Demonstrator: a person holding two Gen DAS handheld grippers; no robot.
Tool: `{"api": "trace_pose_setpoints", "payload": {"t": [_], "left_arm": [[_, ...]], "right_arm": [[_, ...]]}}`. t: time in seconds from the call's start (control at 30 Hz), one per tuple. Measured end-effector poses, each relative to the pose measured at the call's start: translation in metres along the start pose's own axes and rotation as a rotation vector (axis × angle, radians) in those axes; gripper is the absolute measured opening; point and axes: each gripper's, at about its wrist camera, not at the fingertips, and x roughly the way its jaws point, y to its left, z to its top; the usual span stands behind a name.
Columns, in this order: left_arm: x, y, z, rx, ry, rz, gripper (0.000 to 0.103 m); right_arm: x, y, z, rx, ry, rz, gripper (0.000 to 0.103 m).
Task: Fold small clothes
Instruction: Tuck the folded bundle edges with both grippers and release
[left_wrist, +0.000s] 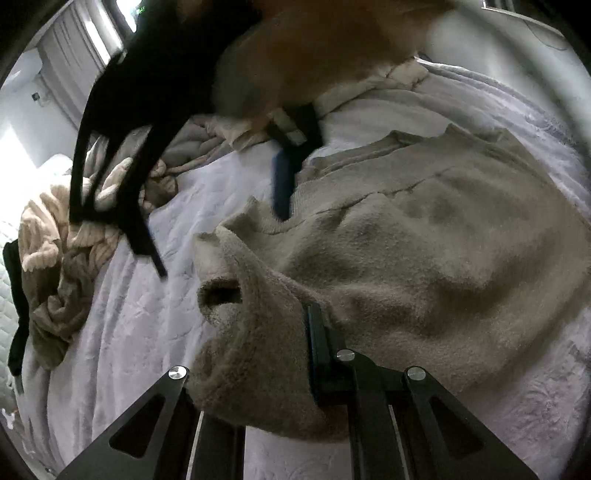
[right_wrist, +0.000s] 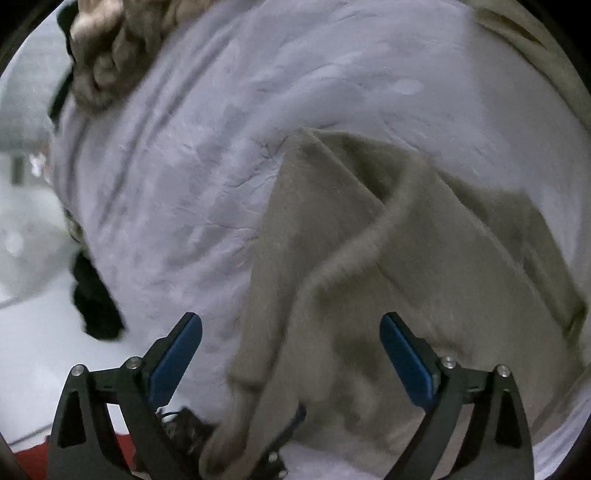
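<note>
Left gripper (left_wrist: 291, 354): my left finger is buried under the beige sweater (left_wrist: 424, 236), only one blue pad edge shows. Right gripper (left_wrist: 284, 177) is motion-blurred in the left wrist view, the arm behind it too. Clothes pile (left_wrist: 62, 236) is cut by the lens edge. Right wrist view: sweater folds smeared, dark lump (right_wrist: 96, 299) unreadable.

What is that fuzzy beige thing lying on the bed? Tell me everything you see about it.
The fuzzy beige knitted sweater looks soft and woolly, with a ribbed hem or collar band and an open tubular sleeve end. It lies spread, rumpled, on the pale lilac bedcover. The left tongs are shut on a bunched sleeve near the opening, fabric draped over them. The right tongs are open above a folded flap; whether they touch it is unclear.
</note>
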Motion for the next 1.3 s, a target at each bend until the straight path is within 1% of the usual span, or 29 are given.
{"api": "trace_pose_setpoints", "payload": {"t": [0.1, 0.13, 0.17, 0.2, 0.23, 0.3, 0.33, 0.37, 0.4, 0.47, 0.57, 0.6, 0.67, 0.73, 0.77, 0.8, 0.83, 0.9, 0.93, 1.0, 1.07, 1.1, 1.13, 1.17, 1.2, 1.27, 1.3], "left_arm": [[0.001, -0.001, 0.003, 0.010, -0.004, 0.007, 0.013], [0.001, -0.002, 0.004, 0.016, -0.005, 0.010, 0.013], [0.001, -0.003, 0.005, 0.019, -0.007, 0.011, 0.013], [0.000, -0.004, 0.006, 0.022, -0.007, 0.012, 0.013], [0.000, -0.004, 0.007, 0.024, -0.005, 0.011, 0.013], [-0.003, -0.005, 0.013, 0.029, -0.012, 0.002, 0.013], [-0.006, -0.007, 0.017, 0.038, -0.027, -0.001, 0.013], [-0.012, -0.010, 0.022, 0.050, -0.045, -0.005, 0.013], [-0.018, -0.014, 0.029, 0.062, -0.064, -0.016, 0.013], [-0.031, -0.022, 0.041, 0.075, -0.099, -0.046, 0.013], [-0.051, -0.041, 0.062, 0.102, -0.151, -0.102, 0.013], [-0.056, -0.048, 0.067, 0.111, -0.166, -0.117, 0.013], [-0.068, -0.066, 0.080, 0.139, -0.202, -0.156, 0.013], [-0.078, -0.086, 0.090, 0.170, -0.232, -0.194, 0.013], [-0.083, -0.098, 0.095, 0.193, -0.249, -0.215, 0.013], [-0.086, -0.111, 0.099, 0.220, -0.265, -0.233, 0.013], [-0.089, -0.122, 0.100, 0.243, -0.278, -0.247, 0.013], [-0.091, -0.150, 0.105, 0.300, -0.291, -0.292, 0.013], [-0.089, -0.160, 0.104, 0.314, -0.289, -0.313, 0.013], [-0.079, -0.183, 0.102, 0.346, -0.262, -0.355, 0.013], [-0.065, -0.210, 0.095, 0.388, -0.206, -0.392, 0.013], [-0.057, -0.220, 0.091, 0.408, -0.176, -0.402, 0.013], [-0.052, -0.227, 0.087, 0.424, -0.151, -0.414, 0.013], [-0.047, -0.236, 0.082, 0.441, -0.125, -0.421, 0.013], [-0.043, -0.240, 0.078, 0.454, -0.107, -0.426, 0.013], [-0.042, -0.243, 0.074, 0.465, -0.095, -0.426, 0.013], [-0.044, -0.241, 0.075, 0.458, -0.094, -0.431, 0.013]], "right_arm": [[0.021, 0.007, 0.013, -0.038, 0.057, -0.094, 0.098], [0.027, 0.006, 0.015, -0.042, 0.072, -0.125, 0.094], [0.032, 0.003, 0.016, -0.043, 0.076, -0.160, 0.085], [0.033, -0.002, 0.015, -0.048, 0.067, -0.206, 0.043], [0.030, -0.008, 0.012, -0.044, 0.046, -0.223, 0.015], [0.010, -0.026, 0.000, 0.011, -0.038, -0.123, 0.014], [-0.004, -0.036, -0.011, 0.027, -0.095, -0.086, 0.014], [-0.013, -0.041, -0.019, 0.034, -0.129, -0.069, 0.014], [-0.030, -0.052, -0.035, 0.045, -0.191, -0.035, 0.014], [-0.054, -0.071, -0.060, 0.068, -0.266, -0.006, 0.014], [-0.090, -0.104, -0.102, 0.145, -0.390, 0.052, 0.014], [-0.103, -0.121, -0.125, 0.177, -0.452, 0.085, 0.014], [-0.117, -0.139, -0.155, 0.208, -0.535, 0.114, 0.014], [-0.132, -0.166, -0.198, 0.251, -0.632, 0.124, 0.014], [-0.139, -0.178, -0.209, 0.270, -0.661, 0.128, 0.014], [-0.143, -0.196, -0.233, 0.307, -0.703, 0.136, 0.014], [-0.143, -0.204, -0.243, 0.329, -0.722, 0.143, 0.014], [-0.136, -0.237, -0.279, 0.396, -0.764, 0.152, 0.014], [-0.127, -0.243, -0.289, 0.418, -0.771, 0.150, 0.014], [-0.103, -0.275, -0.313, 0.495, -0.769, 0.161, 0.014], [-0.073, -0.303, -0.326, 0.577, -0.744, 0.191, 0.015], [-0.051, -0.319, -0.333, 0.632, -0.719, 0.212, 0.017], [-0.035, -0.321, -0.332, 0.657, -0.706, 0.231, 0.021], [-0.022, -0.330, -0.337, 0.688, -0.701, 0.264, 0.022], [-0.012, -0.337, -0.343, 0.725, -0.731, 0.324, 0.024], [-0.007, -0.343, -0.346, 0.762, -0.756, 0.385, 0.026], [-0.008, -0.344, -0.347, 0.765, -0.758, 0.397, 0.028]]}}
